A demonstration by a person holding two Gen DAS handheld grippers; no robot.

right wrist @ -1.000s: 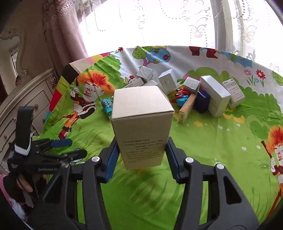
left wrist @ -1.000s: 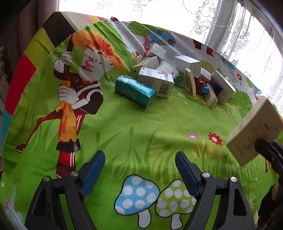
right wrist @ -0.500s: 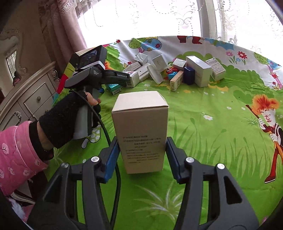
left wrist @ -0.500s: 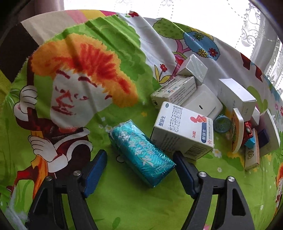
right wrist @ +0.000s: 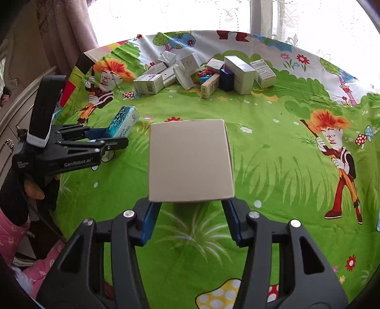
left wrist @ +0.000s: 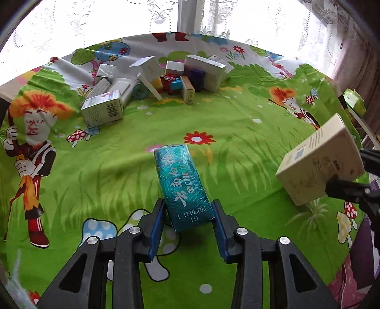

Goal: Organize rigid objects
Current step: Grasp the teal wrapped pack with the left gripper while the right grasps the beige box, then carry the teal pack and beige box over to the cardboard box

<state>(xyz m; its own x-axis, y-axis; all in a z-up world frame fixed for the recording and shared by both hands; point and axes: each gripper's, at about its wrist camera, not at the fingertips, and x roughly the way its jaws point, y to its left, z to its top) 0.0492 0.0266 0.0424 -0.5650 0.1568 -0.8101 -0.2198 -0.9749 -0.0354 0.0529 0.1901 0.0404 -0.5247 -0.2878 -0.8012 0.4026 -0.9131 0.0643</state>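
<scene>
**Gripping two boxes above the cartoon cloth**

Closing in the left gripper (left wrist: 188, 219) on the near end of a teal foil-wrapped pack (left wrist: 181, 185), blue pads on both of its long sides, far end tilted up and away over the green tablecloth (left wrist: 237, 123). Seen from the right wrist: same teal pack (right wrist: 123, 122) sticking out past the left gripper's tips (right wrist: 111, 137), lifted off the cloth, with a dark-gloved hand (right wrist: 28, 187) and a pink sleeve (right wrist: 9, 235) behind the tool.

Holding, in the right gripper (right wrist: 191, 217), a plain beige carton (right wrist: 190, 160), jaws about half open and pressed on its lower sides, top face toward the camera, body clear of the tablecloth (right wrist: 273, 147). From the left wrist: same carton (left wrist: 318, 164) at the right edge, tilted, printed side showing, black finger (left wrist: 349, 190) against its bottom corner.

Farther back, near the window edge of the cloth, lying in a loose heap of small boxes (left wrist: 166, 78): a white box with a barcode (left wrist: 103, 109) nearest on the left, a tall white box (left wrist: 209, 71) at the right end, a red and blue toy (left wrist: 169, 82) in the middle, and a narrow tan box (left wrist: 187, 91) on its side in front. From the right wrist, same heap (right wrist: 204, 73), barcode box (right wrist: 148, 83) at its left.

Behind all, lace curtains (left wrist: 213, 16) over bright window light.
</scene>
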